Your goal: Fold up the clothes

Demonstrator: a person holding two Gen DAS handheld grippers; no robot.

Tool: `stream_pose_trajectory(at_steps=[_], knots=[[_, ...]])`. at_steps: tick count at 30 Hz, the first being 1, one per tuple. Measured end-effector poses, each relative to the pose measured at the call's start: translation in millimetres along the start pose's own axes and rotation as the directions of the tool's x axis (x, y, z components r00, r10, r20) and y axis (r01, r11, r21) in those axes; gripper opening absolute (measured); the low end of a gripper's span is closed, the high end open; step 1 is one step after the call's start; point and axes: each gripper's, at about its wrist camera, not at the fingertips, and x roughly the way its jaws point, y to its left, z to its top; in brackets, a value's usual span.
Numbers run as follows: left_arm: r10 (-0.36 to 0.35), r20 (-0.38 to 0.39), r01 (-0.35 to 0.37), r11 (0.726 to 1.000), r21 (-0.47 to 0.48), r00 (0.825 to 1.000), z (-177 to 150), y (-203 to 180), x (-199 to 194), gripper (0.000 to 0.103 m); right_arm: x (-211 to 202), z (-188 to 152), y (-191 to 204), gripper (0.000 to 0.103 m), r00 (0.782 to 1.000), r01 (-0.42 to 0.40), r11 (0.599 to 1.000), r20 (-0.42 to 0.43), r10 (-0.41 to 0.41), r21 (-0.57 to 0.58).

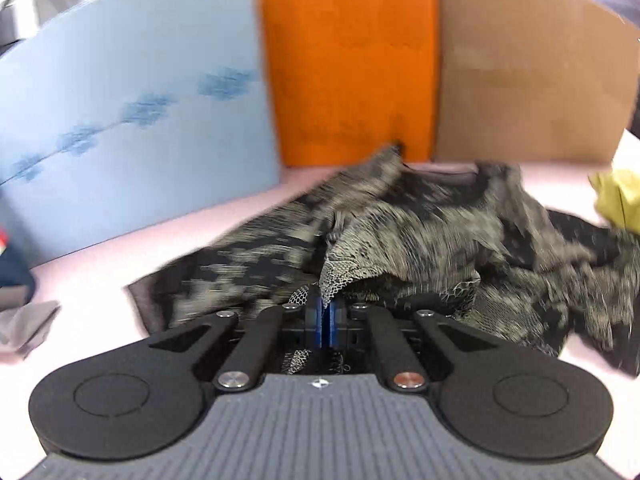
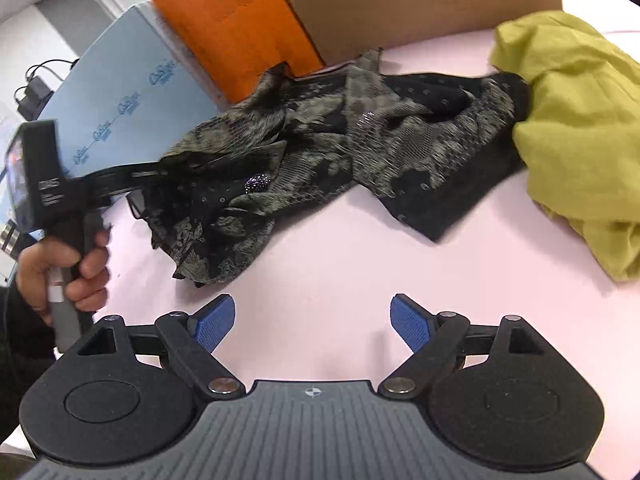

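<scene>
Judging from how the cloth lies, the folding has hardly begun. The black garment with a pale grey-green lace pattern [image 2: 320,148] is spread in a crumpled heap on the pale pink tabletop [image 2: 320,264], with no clean fold line to be seen anywhere on it.

The left claw [image 1: 325,322] has its blue pads pressed together on a thin edge of this patterned garment, which rises directly ahead of the claw and stretches away toward the far side. From the right wrist view, the same claw is seen at the left end of the garment, held by a person's hand [image 2: 76,264], and the cloth hangs down from it in loose folds. This looks like the first pick of a corner or hem.

The right claw [image 2: 314,326] stands wide, with nothing between its blue pads [image 2: 214,326], and it hovers over bare tabletop, near the garment but apart from it; the garment lies ahead of it.

Ahead and to the right of the right claw, a crumpled yellow-green cloth [image 2: 576,128] touches the patterned garment's far end and is also unfolded. Beyond the garments stand a light blue box [image 1: 132,120], an orange panel [image 1: 348,60] and a brown cardboard box [image 1: 528,72].

What is left seems to be nearly all: spreading flat, folding, then the second piece.
</scene>
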Motion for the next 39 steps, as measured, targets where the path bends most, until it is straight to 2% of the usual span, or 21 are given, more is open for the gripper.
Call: stream_pose_trajectory(at_steps=[4, 7, 13, 19, 21, 22, 23, 24, 25, 26, 27, 28, 29, 30, 31, 33, 36, 39], knots=[[0.057, 0.004, -0.057, 0.993, -0.103, 0.998, -4, 39, -22, 0.003, 10, 8, 1, 0.084, 1.000, -0.011, 1.000, -0.001, 0.011, -0.003], [0.122, -0.006, -0.121, 0.982, -0.144, 0.993, -13, 65, -38, 0.003, 23, 14, 2, 0.084, 0.999, -0.034, 0.999, -0.020, 0.034, 0.010], [0.255, -0.065, -0.263, 0.947, -0.185, 0.965, -43, 108, -65, 0.003, 51, 25, 21, 0.084, 0.989, -0.122, 0.992, -0.079, 0.122, -0.004], [0.293, -0.115, -0.311, 0.933, -0.182, 0.949, -74, 129, -89, 0.005, 81, 28, 64, 0.084, 0.985, -0.140, 0.984, -0.118, 0.127, -0.107], [0.299, -0.116, -0.316, 0.932, -0.179, 0.947, -81, 133, -97, 0.014, 89, 28, 76, 0.084, 0.991, -0.100, 0.983, -0.102, 0.085, -0.155], [0.302, -0.114, -0.318, 0.932, -0.174, 0.947, -84, 133, -100, 0.017, 94, 28, 82, 0.084, 0.995, -0.057, 0.980, -0.087, 0.041, -0.190], [0.303, -0.113, -0.318, 0.933, -0.167, 0.946, -85, 133, -101, 0.024, 100, 27, 88, 0.084, 0.997, -0.001, 0.973, -0.070, -0.015, -0.231], [0.298, -0.114, -0.313, 0.937, -0.154, 0.948, -86, 133, -100, 0.037, 106, 27, 92, 0.084, 0.996, 0.059, 0.961, -0.049, -0.075, -0.271], [0.291, -0.112, -0.304, 0.943, -0.133, 0.950, -86, 131, -97, 0.045, 112, 27, 95, 0.084, 0.992, 0.109, 0.946, -0.022, -0.122, -0.304], [0.284, -0.109, -0.296, 0.949, -0.113, 0.953, -85, 129, -94, 0.061, 117, 28, 96, 0.084, 0.989, 0.144, 0.933, 0.010, -0.149, -0.331], [0.281, -0.103, -0.291, 0.952, -0.094, 0.954, -84, 126, -90, 0.069, 120, 29, 95, 0.079, 0.986, 0.166, 0.920, 0.039, -0.163, -0.356], [0.278, -0.099, -0.285, 0.955, -0.075, 0.956, -82, 123, -86, 0.071, 122, 29, 96, 0.047, 0.983, 0.181, 0.906, 0.060, -0.171, -0.383], [0.273, -0.099, -0.280, 0.958, -0.058, 0.957, -81, 120, -82, 0.071, 123, 30, 96, 0.007, 0.981, 0.196, 0.891, 0.082, -0.179, -0.409], [0.265, -0.099, -0.270, 0.962, -0.045, 0.959, -79, 117, -78, 0.071, 123, 31, 95, 0.003, 0.981, 0.192, 0.889, 0.083, -0.173, -0.416], [0.251, -0.098, -0.256, 0.966, -0.034, 0.963, -77, 114, -75, 0.073, 119, 35, 92, 0.003, 0.988, 0.151, 0.908, 0.047, -0.144, -0.390], [0.225, -0.103, -0.228, 0.974, -0.017, 0.969, -76, 108, -65, 0.084, 105, 39, 87, 0.003, 0.997, 0.073, 0.936, 0.000, -0.078, -0.343], [0.187, -0.111, -0.188, 0.982, 0.006, 0.976, -75, 99, -52, 0.084, 74, 40, 77, 0.003, 1.000, 0.006, 0.960, -0.019, -0.012, -0.280], [0.176, -0.133, -0.176, 0.984, 0.011, 0.975, -73, 93, -37, 0.084, 39, 41, 63, 0.003, 0.999, -0.038, 0.977, -0.020, 0.035, -0.208]])
